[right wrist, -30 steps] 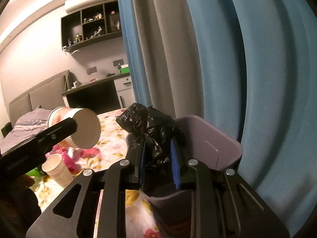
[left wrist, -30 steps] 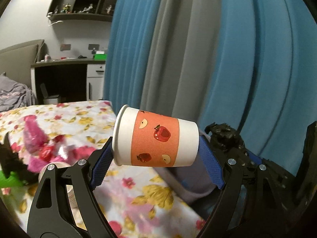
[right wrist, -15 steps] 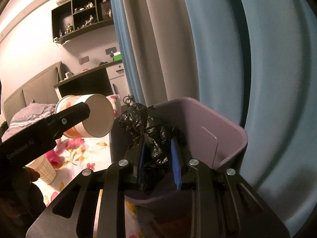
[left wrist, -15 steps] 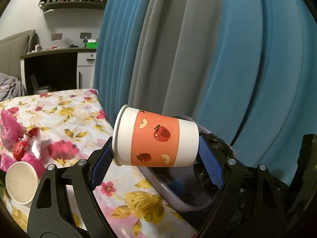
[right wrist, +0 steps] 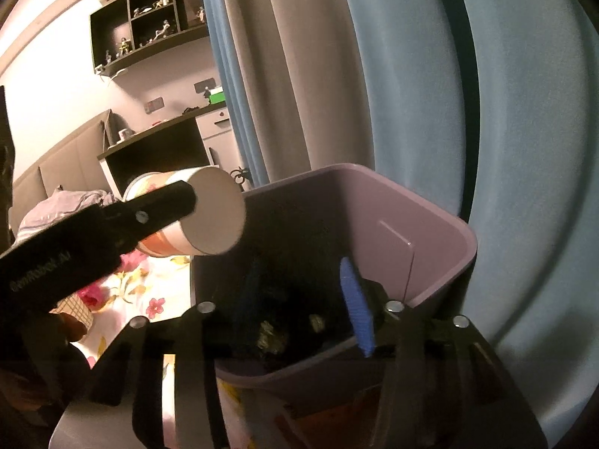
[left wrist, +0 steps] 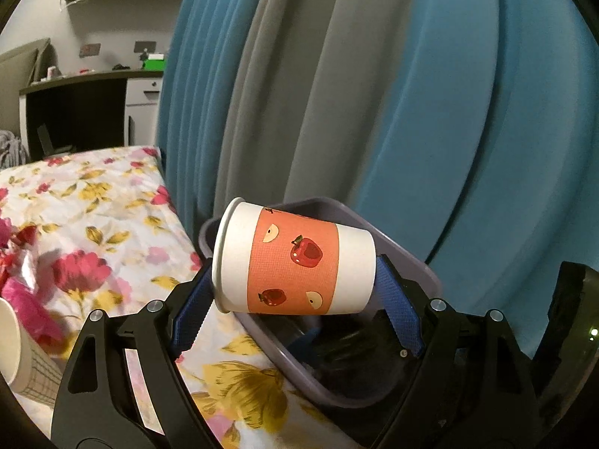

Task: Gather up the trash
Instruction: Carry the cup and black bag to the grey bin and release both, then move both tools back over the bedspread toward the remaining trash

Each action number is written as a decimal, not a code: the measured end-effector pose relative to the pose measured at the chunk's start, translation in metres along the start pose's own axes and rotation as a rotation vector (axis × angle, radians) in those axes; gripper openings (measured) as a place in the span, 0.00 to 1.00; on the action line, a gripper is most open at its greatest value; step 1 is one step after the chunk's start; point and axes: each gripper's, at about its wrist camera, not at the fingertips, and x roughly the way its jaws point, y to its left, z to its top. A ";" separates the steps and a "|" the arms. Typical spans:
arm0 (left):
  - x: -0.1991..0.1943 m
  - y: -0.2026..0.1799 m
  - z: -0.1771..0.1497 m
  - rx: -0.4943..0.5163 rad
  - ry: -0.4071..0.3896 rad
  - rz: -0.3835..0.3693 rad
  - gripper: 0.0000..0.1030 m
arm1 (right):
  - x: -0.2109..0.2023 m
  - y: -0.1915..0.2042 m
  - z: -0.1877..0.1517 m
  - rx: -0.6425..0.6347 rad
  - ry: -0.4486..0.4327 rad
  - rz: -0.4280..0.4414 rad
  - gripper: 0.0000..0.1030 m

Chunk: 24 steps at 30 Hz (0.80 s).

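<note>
- Paper cup [left wrist: 294, 263], white with an orange apple-print band, lies on its side between the blue pads of the left gripper [left wrist: 295, 299], mouth toward 9 o'clock and base toward 3 o'clock in the left wrist view.
- It hangs just above the near rim of the purple bin [left wrist: 397, 250], which stands against the blue and grey curtain [left wrist: 374, 93] at the edge of the flowered bed [left wrist: 112, 232].
- In the right wrist view the cup's round base [right wrist: 213, 211] sits at about 10 o'clock from the bin's opening, over the left rim rather than over the middle.
- Right gripper [right wrist: 299, 301] is spread wide inside the bin's mouth and grips nothing; a black bag [right wrist: 284, 321] lies loose in the bottom beneath it.
- Risk, as I judge it: if the left gripper lets go here, the cup could strike the rim and roll back onto the bed, because it is not yet centred over the opening.
- A second risk is a knock between the two grippers, since the right one occupies the space the cup must drop through; it ought to clear out first.
- The cup is light and thin-walled, so a tighter squeeze could buckle it and make it stick to a pad on release.
- Another paper cup [left wrist: 17, 351] and pink wrappers [left wrist: 22, 292] lie on the bed at 9 o'clock, not yet collected.
</note>
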 end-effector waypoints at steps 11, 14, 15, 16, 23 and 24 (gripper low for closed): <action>0.021 -0.007 -0.011 -0.010 0.091 -0.062 0.80 | -0.018 -0.027 -0.011 0.011 -0.042 -0.129 0.62; 0.023 -0.007 -0.013 -0.018 0.114 -0.073 0.81 | -0.022 -0.035 -0.013 0.033 -0.044 -0.140 0.62; 0.022 -0.006 -0.013 -0.024 0.119 -0.076 0.82 | -0.024 -0.038 -0.013 0.040 -0.046 -0.143 0.62; 0.021 -0.005 -0.014 -0.028 0.120 -0.081 0.84 | -0.025 -0.040 -0.013 0.042 -0.048 -0.145 0.62; 0.005 -0.005 -0.015 -0.044 0.116 -0.080 0.90 | -0.039 -0.040 -0.009 0.065 -0.082 -0.147 0.62; 0.000 -0.005 -0.014 -0.043 0.106 -0.072 0.90 | -0.041 -0.039 -0.009 0.066 -0.088 -0.145 0.62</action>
